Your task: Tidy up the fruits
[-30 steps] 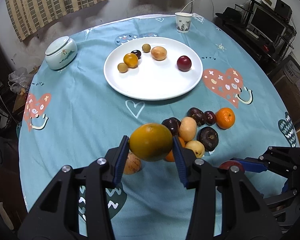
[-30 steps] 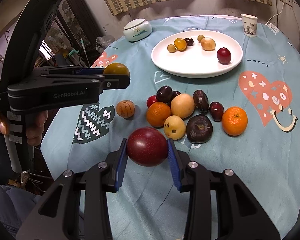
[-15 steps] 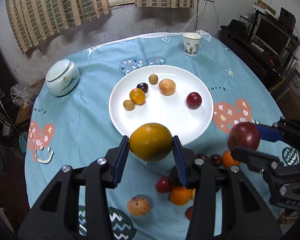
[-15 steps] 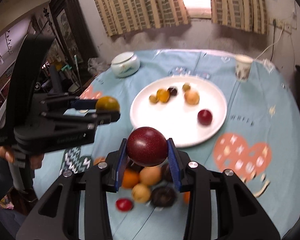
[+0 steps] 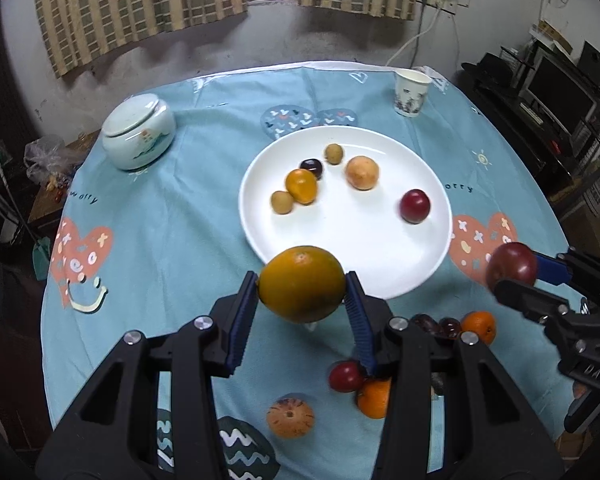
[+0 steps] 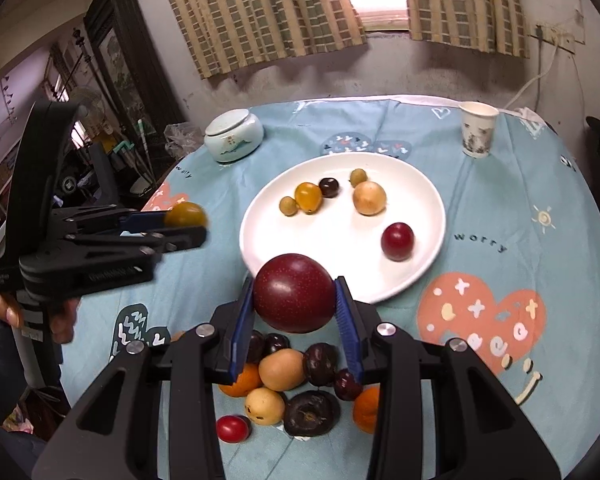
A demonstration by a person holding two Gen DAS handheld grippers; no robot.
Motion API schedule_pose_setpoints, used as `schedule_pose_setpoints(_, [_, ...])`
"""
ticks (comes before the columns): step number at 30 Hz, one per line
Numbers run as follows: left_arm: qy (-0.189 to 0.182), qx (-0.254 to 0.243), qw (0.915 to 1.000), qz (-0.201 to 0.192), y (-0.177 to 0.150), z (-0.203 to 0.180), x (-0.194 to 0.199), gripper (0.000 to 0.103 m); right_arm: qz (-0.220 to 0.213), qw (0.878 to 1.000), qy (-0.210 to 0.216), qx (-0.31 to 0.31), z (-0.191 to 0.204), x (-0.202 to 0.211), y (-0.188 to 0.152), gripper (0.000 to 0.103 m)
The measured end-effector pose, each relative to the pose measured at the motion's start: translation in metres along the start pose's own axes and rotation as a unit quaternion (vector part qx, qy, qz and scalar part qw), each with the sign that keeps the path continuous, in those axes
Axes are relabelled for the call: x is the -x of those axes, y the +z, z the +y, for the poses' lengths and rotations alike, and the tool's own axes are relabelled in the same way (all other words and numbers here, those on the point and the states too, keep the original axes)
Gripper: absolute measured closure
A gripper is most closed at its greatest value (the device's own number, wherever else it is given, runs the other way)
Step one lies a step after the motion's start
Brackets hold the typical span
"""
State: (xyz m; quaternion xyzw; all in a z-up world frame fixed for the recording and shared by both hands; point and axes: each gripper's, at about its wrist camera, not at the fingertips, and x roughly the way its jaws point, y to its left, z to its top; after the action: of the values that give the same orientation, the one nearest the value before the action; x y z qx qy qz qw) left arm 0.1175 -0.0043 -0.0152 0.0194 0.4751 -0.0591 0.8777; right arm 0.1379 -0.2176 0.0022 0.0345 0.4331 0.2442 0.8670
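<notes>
My left gripper (image 5: 302,294) is shut on a large yellow-orange citrus fruit (image 5: 302,282), held in the air over the near rim of the white plate (image 5: 360,236). My right gripper (image 6: 295,300) is shut on a big dark red round fruit (image 6: 294,292), also hovering at the plate's (image 6: 340,248) near edge. The plate holds several small fruits, among them a red plum (image 5: 415,205) and a small orange one (image 5: 301,186). A heap of loose fruits (image 6: 296,376) lies on the cloth below my right gripper. In the left wrist view the right gripper (image 5: 514,270) shows at the right edge.
A pale lidded ceramic jar (image 5: 138,136) stands at the table's far left. A paper cup (image 5: 410,92) stands at the far right. A striped tan fruit (image 5: 290,417) lies alone on the blue cloth. A hand (image 6: 4,308) grips the left tool's handle. Furniture surrounds the round table.
Both grippers have risen off the fruit heap and moved forward toward the plate, each carrying its fruit. The heap now lies beneath and behind them.
</notes>
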Motion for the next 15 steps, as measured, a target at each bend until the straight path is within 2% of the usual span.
schedule_pose_setpoints(5, [0.008,0.021,0.9997,0.002,-0.006,0.018,0.003,0.059,0.010,1.000,-0.014,-0.023,-0.016,0.007,-0.018,0.064])
schedule_pose_setpoints(9, [0.005,0.010,0.9998,0.016,-0.013,0.011,-0.002,0.059,0.031,0.999,-0.023,-0.029,-0.020,0.003,-0.035,0.064])
schedule_pose_setpoints(15, [-0.004,-0.019,0.9997,0.015,-0.004,-0.014,-0.011,0.058,0.021,1.000,-0.015,-0.014,-0.010,-0.006,-0.021,0.064])
